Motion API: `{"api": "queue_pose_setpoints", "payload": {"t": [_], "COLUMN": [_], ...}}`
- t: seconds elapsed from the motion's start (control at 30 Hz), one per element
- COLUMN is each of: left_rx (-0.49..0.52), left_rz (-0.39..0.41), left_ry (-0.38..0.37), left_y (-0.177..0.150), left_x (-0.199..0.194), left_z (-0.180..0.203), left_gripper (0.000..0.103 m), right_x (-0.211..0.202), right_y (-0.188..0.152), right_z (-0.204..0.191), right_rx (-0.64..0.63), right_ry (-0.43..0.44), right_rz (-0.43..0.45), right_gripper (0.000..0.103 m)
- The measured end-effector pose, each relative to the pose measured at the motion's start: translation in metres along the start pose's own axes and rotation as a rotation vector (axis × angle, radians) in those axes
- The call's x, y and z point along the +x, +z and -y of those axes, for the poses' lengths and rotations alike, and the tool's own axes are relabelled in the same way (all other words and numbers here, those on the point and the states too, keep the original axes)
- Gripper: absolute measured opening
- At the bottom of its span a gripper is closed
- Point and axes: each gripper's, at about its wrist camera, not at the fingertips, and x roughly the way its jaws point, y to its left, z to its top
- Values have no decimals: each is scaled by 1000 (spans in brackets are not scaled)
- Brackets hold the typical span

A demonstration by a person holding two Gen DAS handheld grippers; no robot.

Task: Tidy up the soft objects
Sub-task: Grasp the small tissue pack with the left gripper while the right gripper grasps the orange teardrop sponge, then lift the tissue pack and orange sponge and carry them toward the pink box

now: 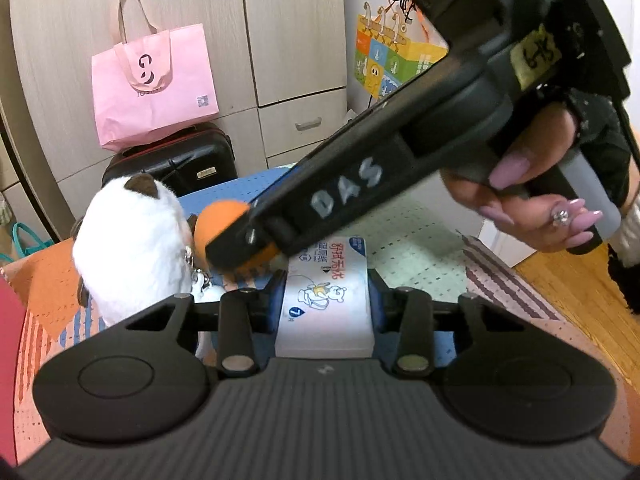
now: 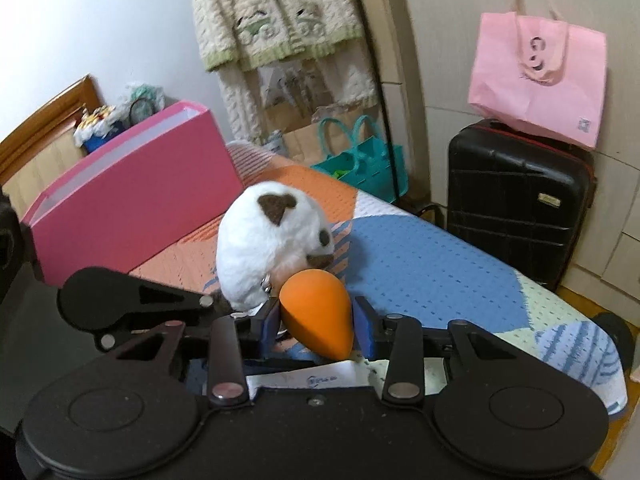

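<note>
My left gripper (image 1: 326, 304) is shut on a white pack of wet wipes (image 1: 326, 300) with a cartoon print, held over the bed. My right gripper (image 2: 316, 316) is shut on an orange egg-shaped sponge (image 2: 320, 312); in the left wrist view the right gripper (image 1: 244, 240) reaches in from the upper right, with the sponge (image 1: 222, 220) at its tip. A white plush toy (image 2: 272, 244) with brown patches lies on the bed just beyond the sponge; it also shows in the left wrist view (image 1: 132, 248), left of the wipes.
A pink box (image 2: 132, 192) stands open on the bed (image 2: 420, 264) behind the plush. A black suitcase (image 2: 516, 200) with a pink bag (image 2: 540, 76) on top stands by the wardrobe. A teal bag (image 2: 364, 164) sits past the bed's far edge.
</note>
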Motion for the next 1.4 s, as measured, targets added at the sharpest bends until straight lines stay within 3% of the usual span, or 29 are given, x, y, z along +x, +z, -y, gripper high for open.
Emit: {"api": "queue_pose_setpoints", "payload": {"t": [0.37, 0.9, 1.4], "left_rx": [-75, -192, -174], "left_rz": [33, 30, 56], "left_ry": [-35, -58, -120], "left_y": [-7, -41, -63], "left_x": [-30, -88, -175], "left_z": [-11, -32, -40], "left_gripper": [39, 39, 39], "right_x": [-30, -70, -99], "right_y": [-12, -53, -88], "right_z": [-18, -72, -156], "right_rx": [126, 270, 273], "right_ry": [-171, -295, -298], "right_rz": [49, 88, 69], "right_gripper": [45, 44, 44]}}
